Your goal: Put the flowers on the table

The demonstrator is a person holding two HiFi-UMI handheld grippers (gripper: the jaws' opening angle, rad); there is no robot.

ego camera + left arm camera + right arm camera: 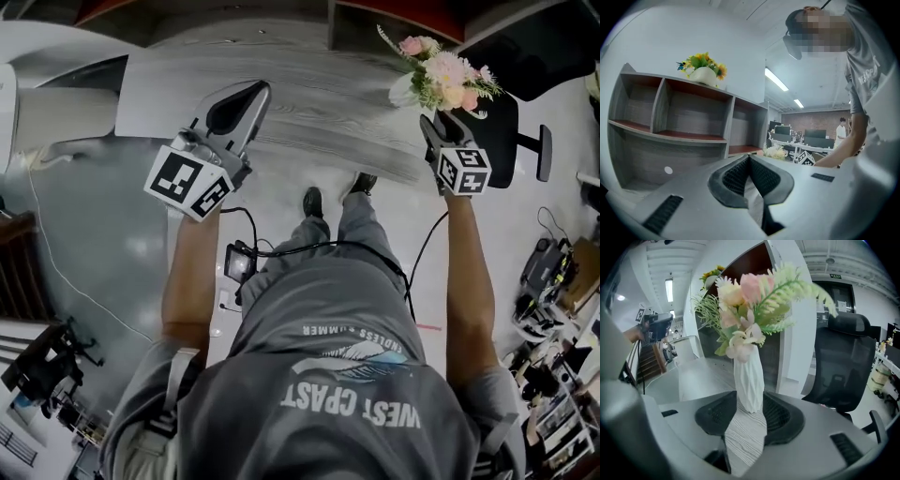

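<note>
A bouquet of pink and cream flowers stands in a ribbed white vase over the right end of the grey wood-grain table. My right gripper is shut on the lower part of that vase, a pad touching each side. In the right gripper view the flowers rise straight above the right gripper. Whether the vase's base rests on the table I cannot tell. My left gripper hovers over the table's left part, shut and empty; in its own view the left gripper points at a shelf unit.
A grey shelf unit carries a white pot of yellow flowers on top. A black office chair stands just right of the table, close to the vase. Cables and equipment clutter the floor at the right. Desks with monitors fill the far room.
</note>
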